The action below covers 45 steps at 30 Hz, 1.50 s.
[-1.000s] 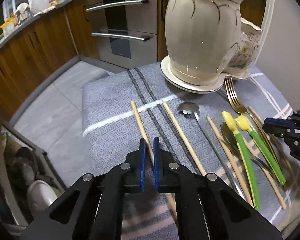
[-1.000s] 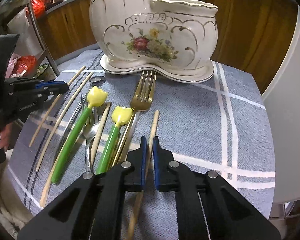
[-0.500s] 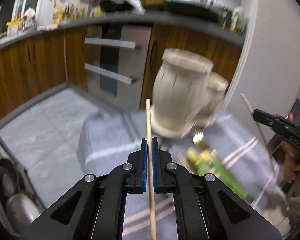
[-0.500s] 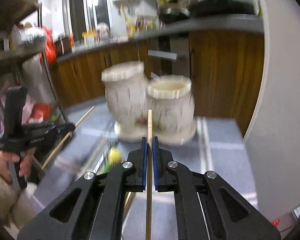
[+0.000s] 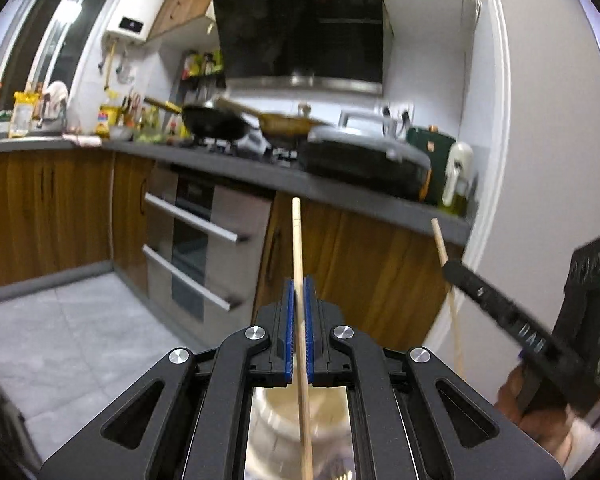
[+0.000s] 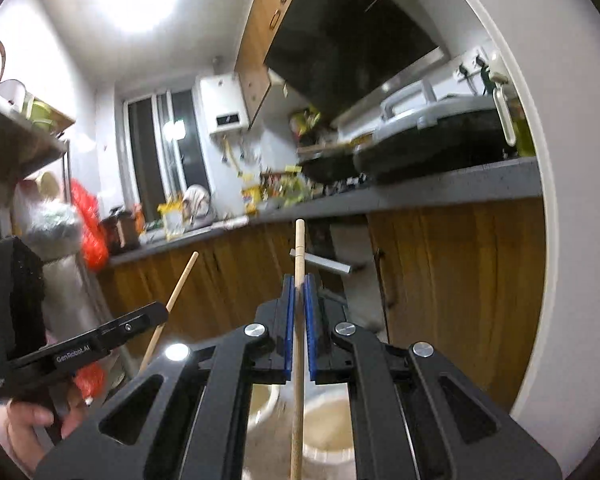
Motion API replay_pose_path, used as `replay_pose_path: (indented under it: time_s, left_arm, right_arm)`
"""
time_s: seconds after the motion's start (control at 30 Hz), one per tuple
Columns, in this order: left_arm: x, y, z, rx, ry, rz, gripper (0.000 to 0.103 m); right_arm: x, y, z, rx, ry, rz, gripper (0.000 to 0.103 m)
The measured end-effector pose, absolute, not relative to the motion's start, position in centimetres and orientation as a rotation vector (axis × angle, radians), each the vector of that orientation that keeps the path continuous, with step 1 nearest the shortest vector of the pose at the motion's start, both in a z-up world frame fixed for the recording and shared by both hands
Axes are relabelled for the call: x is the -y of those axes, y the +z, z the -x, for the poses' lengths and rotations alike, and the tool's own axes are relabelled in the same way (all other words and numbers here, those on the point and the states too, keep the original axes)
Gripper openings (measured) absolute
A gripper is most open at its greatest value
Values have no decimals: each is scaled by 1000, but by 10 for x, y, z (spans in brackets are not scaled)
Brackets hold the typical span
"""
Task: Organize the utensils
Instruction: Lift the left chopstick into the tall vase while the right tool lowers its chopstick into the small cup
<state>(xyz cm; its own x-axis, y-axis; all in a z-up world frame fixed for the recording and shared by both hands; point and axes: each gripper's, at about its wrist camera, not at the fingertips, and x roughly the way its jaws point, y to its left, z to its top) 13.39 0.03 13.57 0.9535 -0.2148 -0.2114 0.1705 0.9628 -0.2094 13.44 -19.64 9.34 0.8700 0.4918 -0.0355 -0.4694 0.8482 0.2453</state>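
Note:
My left gripper (image 5: 298,286) is shut on a pale wooden chopstick (image 5: 297,240) that stands upright, its lower end over the cream holder's opening (image 5: 284,408) seen below between the arms. My right gripper (image 6: 299,282) is shut on a second wooden chopstick (image 6: 299,248), also upright, above the cream holder's openings (image 6: 324,420). Each gripper shows in the other's view: the right one at the right (image 5: 448,268), the left one at the left (image 6: 162,314), each with its chopstick. The utensils on the table are out of view.
Both views face the kitchen: a grey counter (image 5: 340,188) with pans and a lidded cooker (image 5: 364,156), wooden cabinets (image 5: 40,216), an oven front (image 5: 196,248), a white pillar (image 5: 540,160) at the right, a shelf rack (image 6: 28,152) at the left.
Both grippers have lifted their chopsticks off the cloth, raised them and tilted them upright over the holder. The table and the other utensils have dropped out of view.

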Motion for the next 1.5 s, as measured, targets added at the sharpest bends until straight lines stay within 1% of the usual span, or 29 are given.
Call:
replay_pose_path:
  time_s: [0.17, 0.37, 0.53, 0.8, 0.93, 1.1, 1.37, 1.5]
  left_arm:
    - [23, 142, -164, -180, -141, 147, 5]
    - [35, 119, -190, -183, -40, 86, 5]
    - [29, 102, -190, -192, -24, 40, 5]
    - [10, 86, -174, -216, -35, 105, 5]
    - [7, 84, -174, -232, -34, 111, 5]
    - [7, 81, -170, -240, -46, 99, 5]
    - [6, 77, -159, -257, -58, 96, 5]
    - [0, 69, -152, -285, -74, 112, 5]
  right_arm:
    - [191, 87, -166, -62, 425, -261, 5]
    - [186, 65, -185, -78, 336, -240, 5]
    - [190, 49, -187, -97, 319, -225, 5]
    - [195, 57, -188, -72, 297, -253, 5]
    - [183, 57, -192, -59, 267, -199, 5]
    - [176, 44, -187, -95, 283, -134, 5]
    - [181, 36, -166, -161, 368, -138, 5]
    - [187, 29, -160, -224, 400, -170, 5]
